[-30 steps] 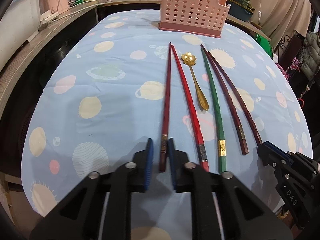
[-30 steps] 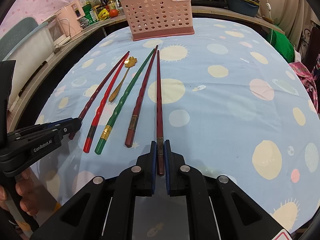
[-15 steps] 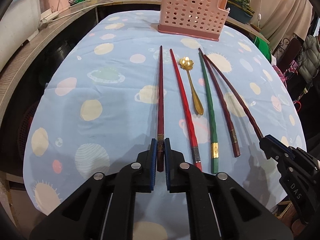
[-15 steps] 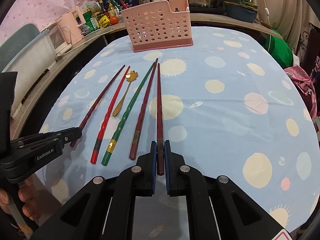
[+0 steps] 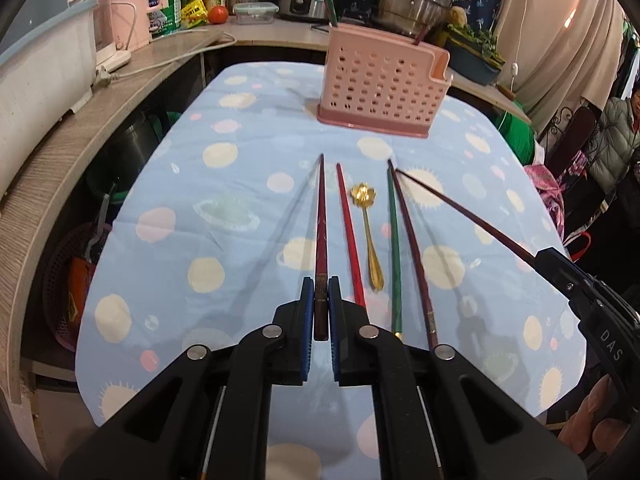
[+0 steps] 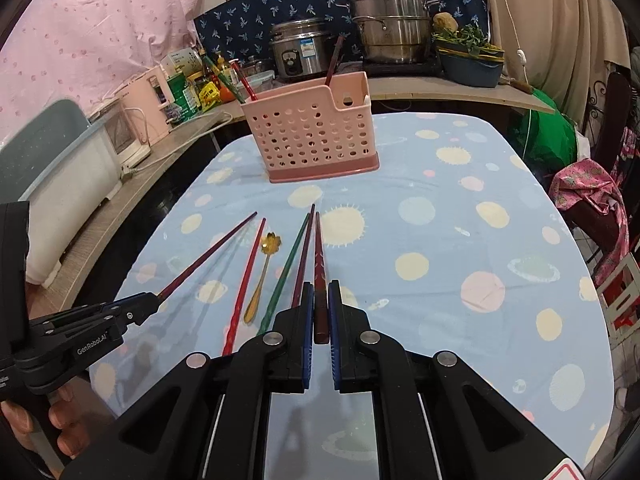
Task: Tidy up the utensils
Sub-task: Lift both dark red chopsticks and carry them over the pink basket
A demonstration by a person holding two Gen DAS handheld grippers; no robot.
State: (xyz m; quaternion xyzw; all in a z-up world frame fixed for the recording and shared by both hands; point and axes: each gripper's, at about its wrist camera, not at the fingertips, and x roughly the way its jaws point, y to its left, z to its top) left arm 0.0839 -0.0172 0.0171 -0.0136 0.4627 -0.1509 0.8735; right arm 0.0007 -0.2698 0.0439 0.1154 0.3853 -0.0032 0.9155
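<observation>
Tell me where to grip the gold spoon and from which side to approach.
Grip the gold spoon on its slim handle near the wider near end, coming from above with fingers straddling it crosswise. It lies flat, lengthwise toward the pink basket, between the red chopstick and green chopstick, so side access looks tight.

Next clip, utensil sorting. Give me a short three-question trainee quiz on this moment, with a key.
1. True or false: the left gripper is shut on a dark red chopstick.
2. The gold spoon lies between: A) the red chopstick and the green chopstick; B) two forks; C) the basket and a pot.
3. Fill in: ___ utensils lie ungripped on the tablecloth.

Key: 1 true; 2 A; 3 four.
</observation>
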